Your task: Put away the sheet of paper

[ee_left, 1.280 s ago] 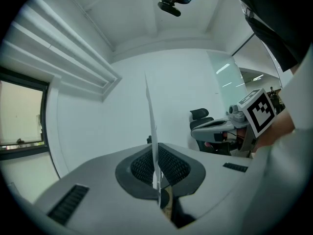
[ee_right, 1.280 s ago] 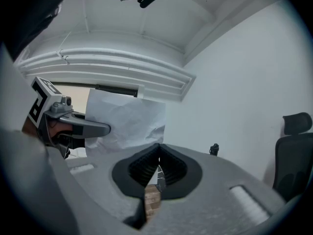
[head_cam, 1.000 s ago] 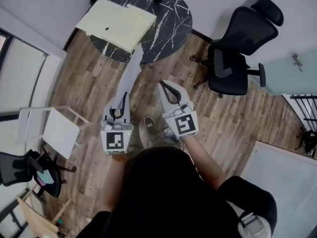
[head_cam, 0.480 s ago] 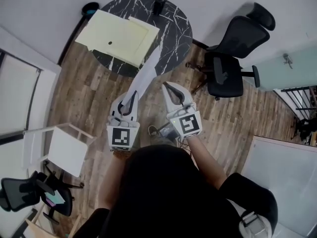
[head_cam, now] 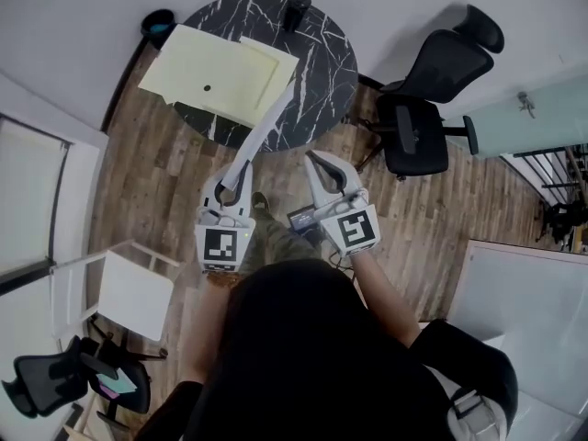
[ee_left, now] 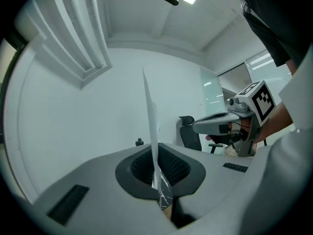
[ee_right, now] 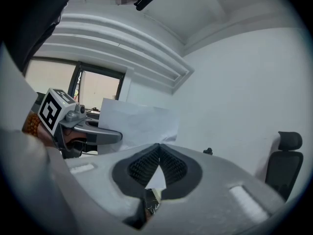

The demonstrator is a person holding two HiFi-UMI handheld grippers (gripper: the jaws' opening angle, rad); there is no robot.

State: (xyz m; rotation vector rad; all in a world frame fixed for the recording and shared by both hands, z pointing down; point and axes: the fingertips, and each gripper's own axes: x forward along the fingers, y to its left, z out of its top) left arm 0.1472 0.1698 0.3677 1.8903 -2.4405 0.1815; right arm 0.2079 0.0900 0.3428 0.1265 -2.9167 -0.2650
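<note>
The white paper (head_cam: pixel 264 129) is standing on edge in mid-air. The left gripper (head_cam: pixel 235 180) is pinching its near end, and its far end is reaching over the table (head_cam: pixel 317 62) rim.

Folder (head_cam: pixel 216 73) on tbl (head_cam: pixel 323 61); chair (head_cam: pixel 428 108) rt.

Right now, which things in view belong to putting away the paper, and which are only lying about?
For the job:
- sheet of paper, pinched in the left gripper
- pale yellow folder on the round table, likely where it goes

Just about:
- right gripper, shut, empty
- black office chair
- white chair
- small dark object on the table
</note>
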